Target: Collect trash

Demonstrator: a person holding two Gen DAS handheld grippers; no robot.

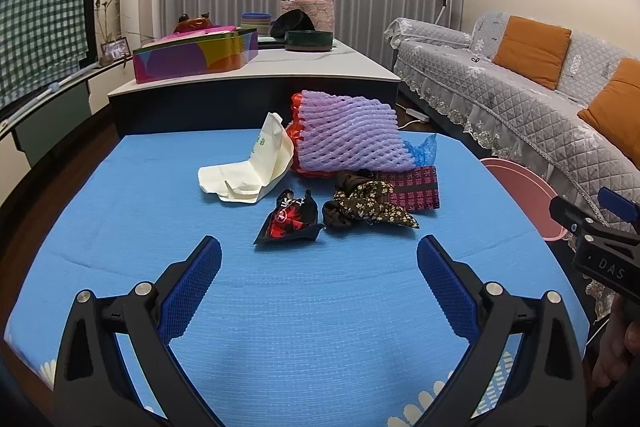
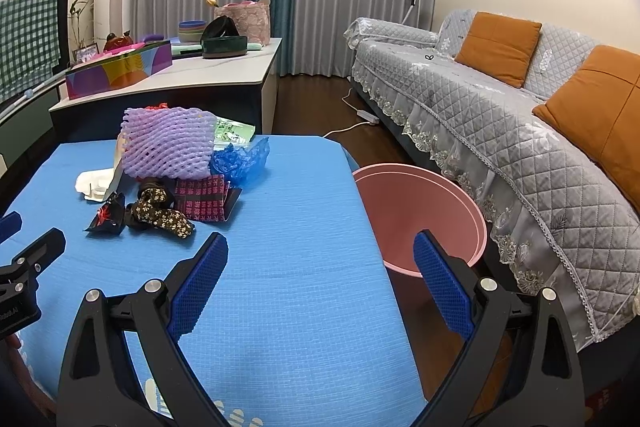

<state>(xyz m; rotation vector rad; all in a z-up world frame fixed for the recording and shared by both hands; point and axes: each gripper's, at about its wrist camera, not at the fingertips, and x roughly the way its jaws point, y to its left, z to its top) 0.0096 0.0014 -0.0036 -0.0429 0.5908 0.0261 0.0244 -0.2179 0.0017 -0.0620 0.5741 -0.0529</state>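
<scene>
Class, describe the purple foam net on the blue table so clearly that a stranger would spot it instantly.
Start at the blue table and find the heap of trash at its far end. The purple foam net is the tallest piece there, leaning up behind the brown floral cloth and beside the white paper wrapper. Its lilac open diamond mesh is unlike anything around it.

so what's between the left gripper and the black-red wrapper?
Nothing: only bare blue mat. In the left wrist view the open left gripper faces the black-red wrapper, which lies just ahead of the fingertips.
</scene>
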